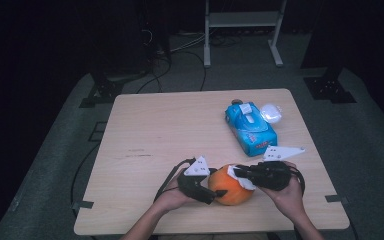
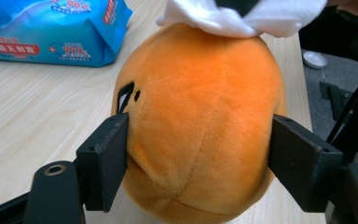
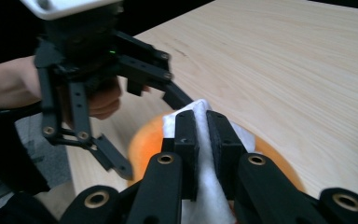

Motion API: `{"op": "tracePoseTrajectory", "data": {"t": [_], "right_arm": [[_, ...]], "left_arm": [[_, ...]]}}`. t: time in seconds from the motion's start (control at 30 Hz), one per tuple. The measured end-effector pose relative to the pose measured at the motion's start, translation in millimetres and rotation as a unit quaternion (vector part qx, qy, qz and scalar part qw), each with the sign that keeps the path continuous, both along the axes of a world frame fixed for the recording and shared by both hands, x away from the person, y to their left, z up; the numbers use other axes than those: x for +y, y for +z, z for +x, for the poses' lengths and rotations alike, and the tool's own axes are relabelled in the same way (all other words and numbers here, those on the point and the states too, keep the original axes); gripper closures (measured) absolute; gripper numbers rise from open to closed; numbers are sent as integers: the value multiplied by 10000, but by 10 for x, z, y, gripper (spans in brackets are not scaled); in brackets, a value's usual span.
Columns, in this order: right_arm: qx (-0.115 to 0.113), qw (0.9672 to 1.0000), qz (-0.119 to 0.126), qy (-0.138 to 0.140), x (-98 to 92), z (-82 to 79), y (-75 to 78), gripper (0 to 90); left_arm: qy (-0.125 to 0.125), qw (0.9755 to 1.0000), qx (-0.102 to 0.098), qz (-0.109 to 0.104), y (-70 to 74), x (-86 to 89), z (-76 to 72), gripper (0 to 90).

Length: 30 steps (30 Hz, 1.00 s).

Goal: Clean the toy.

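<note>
While the left gripper (image 2: pixel 200 154) clamps its jaws on the flanks of the orange plush toy (image 1: pixel 231 186) near the tabletop's (image 1: pixel 170 125) front edge, the right gripper (image 3: pixel 204 140) pinches a white wipe (image 3: pixel 209 186) draped on the toy's top. Wiping probably runs along that upper surface, right hand nearest.

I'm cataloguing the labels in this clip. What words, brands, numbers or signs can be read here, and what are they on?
"99.9": printed in red on the blue plastic pack of wet wipes, legible in the left gripper view, near its top edge and again lower down.
White characters on a red band on the same pack: too blurred to read.
Print on the pack in the high view: too small to read.
The orange plush toy bears only a black stitched eye, no text.
</note>
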State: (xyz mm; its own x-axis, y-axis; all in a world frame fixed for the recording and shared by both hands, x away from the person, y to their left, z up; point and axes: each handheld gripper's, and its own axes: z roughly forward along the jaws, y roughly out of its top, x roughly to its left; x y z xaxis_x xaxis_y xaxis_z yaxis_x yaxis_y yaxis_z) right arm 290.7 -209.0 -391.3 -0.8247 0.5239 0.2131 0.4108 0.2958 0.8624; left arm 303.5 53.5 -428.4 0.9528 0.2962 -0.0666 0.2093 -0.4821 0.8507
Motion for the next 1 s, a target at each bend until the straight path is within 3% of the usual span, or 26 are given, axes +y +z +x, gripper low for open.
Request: {"op": "tracePoseTrajectory", "data": {"t": [0.07,0.13,0.23,0.37,0.47,0.6,0.73,0.8,0.9,1.0], "right_arm": [[-22,9999,-77,-149,-71,28,-16,824],[50,9996,-1,-275,-154,63,-41,823],[127,9992,79,-361,-198,77,-49,825],[117,9998,136,-98,-45,33,-23,824],[-77,9999,-124,11,77,-17,11,824],[-75,9999,-130,-59,20,11,-11,822],[69,9999,63,-127,-73,63,-52,822],[64,9999,55,-133,-66,65,-44,822],[11,10000,-19,-85,12,23,-33,823],[-63,9999,-31,119,127,-38,-6,823]], "left_arm": [[17,9999,-1,-112,24,15,6,272],[28,9998,24,-219,44,22,11,287],[21,9998,1,-214,52,-12,0,290],[-68,9999,-125,-96,37,-84,-56,282],[-83,9998,-189,-34,38,-65,-55,279],[-279,9988,32,-408,-18,13,6,212],[-223,9991,77,-345,-106,-2,58,118],[-234,9991,124,-326,-153,-45,59,127],[-143,9995,64,-266,-161,-68,40,222],[-119,9996,28,-243,-154,-72,29,266]]}}
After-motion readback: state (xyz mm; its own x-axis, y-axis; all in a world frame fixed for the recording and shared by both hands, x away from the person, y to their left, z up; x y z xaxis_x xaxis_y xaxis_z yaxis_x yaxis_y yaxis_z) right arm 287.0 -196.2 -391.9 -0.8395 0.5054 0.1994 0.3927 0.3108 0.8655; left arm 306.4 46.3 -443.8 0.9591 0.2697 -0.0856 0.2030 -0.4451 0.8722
